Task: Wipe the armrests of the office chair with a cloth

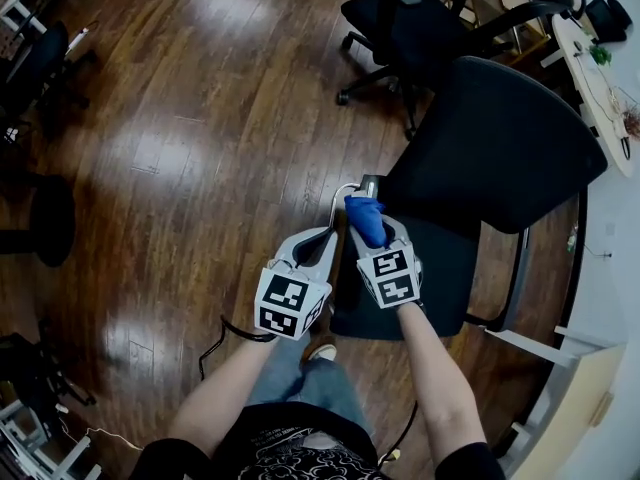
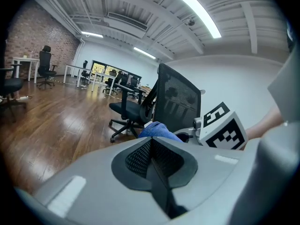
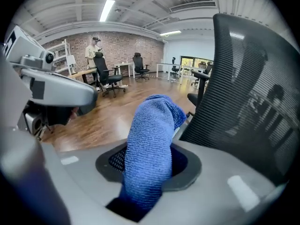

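Observation:
The office chair has a black mesh back [image 1: 500, 138] and a dark seat [image 1: 435, 268]. Its near armrest [image 1: 371, 182] shows as a small grey end just beyond the cloth. My right gripper [image 1: 374, 232] is shut on a blue cloth [image 1: 366, 218], which bulges out of the jaws over that armrest; whether it touches I cannot tell. In the right gripper view the blue cloth [image 3: 150, 144] fills the jaws beside the mesh back [image 3: 243, 93]. My left gripper [image 1: 324, 238] hovers close on the left, shut and holding nothing. Its view shows the blue cloth [image 2: 157, 129] and chair back [image 2: 176, 100].
A second black office chair [image 1: 415, 18] stands just beyond. A light desk [image 1: 600, 88] runs along the right wall. A black cable [image 1: 212, 343] lies on the wood floor near my feet. More chairs, desks and a standing person [image 3: 93, 50] are far off.

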`<state>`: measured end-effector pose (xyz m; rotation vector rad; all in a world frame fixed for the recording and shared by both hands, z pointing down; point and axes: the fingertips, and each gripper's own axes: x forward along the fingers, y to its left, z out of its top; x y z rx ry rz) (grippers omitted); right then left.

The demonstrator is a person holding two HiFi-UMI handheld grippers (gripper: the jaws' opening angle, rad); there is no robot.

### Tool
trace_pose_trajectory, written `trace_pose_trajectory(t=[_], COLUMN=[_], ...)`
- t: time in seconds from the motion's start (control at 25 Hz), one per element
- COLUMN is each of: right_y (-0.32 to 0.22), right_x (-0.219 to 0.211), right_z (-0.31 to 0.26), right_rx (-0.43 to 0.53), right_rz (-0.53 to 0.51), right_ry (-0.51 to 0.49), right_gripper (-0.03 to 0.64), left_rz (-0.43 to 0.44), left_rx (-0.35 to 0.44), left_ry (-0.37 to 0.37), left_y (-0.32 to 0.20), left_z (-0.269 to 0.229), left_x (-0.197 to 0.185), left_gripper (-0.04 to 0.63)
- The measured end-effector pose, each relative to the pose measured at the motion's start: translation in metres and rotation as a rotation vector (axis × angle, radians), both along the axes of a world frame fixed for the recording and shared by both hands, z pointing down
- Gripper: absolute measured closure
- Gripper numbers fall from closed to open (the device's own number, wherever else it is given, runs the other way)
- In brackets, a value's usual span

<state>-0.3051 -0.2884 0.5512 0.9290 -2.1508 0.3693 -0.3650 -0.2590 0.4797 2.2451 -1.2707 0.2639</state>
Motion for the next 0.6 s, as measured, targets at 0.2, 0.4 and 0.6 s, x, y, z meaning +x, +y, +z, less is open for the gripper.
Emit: trace_pose_trajectory(t=[0.2, 0.4, 0.6], right_y=[0.043, 0.087, 0.134], right_x=[0.002, 0.003, 0.005], right_z=[0.002, 0.000, 0.000], right_rx=[-0.017, -0.026, -0.041], right_rz=[0.007, -0.007, -0.006], right_ry=[-0.042, -0.084, -0.127], right_gripper=[0.480, 0.480, 0.480], left_rz=[-0.010, -0.040, -0.079], left_rx=[-0.030, -0.015, -0.013], left_ry=[-0.001, -0.015, -0.026], left_y=[0.021, 0.043, 0.071], left_z=[0.011, 0.010, 0.011], left_x=[0.008, 0.018, 0.022], left_gripper=[0.592, 0.592, 0.592])
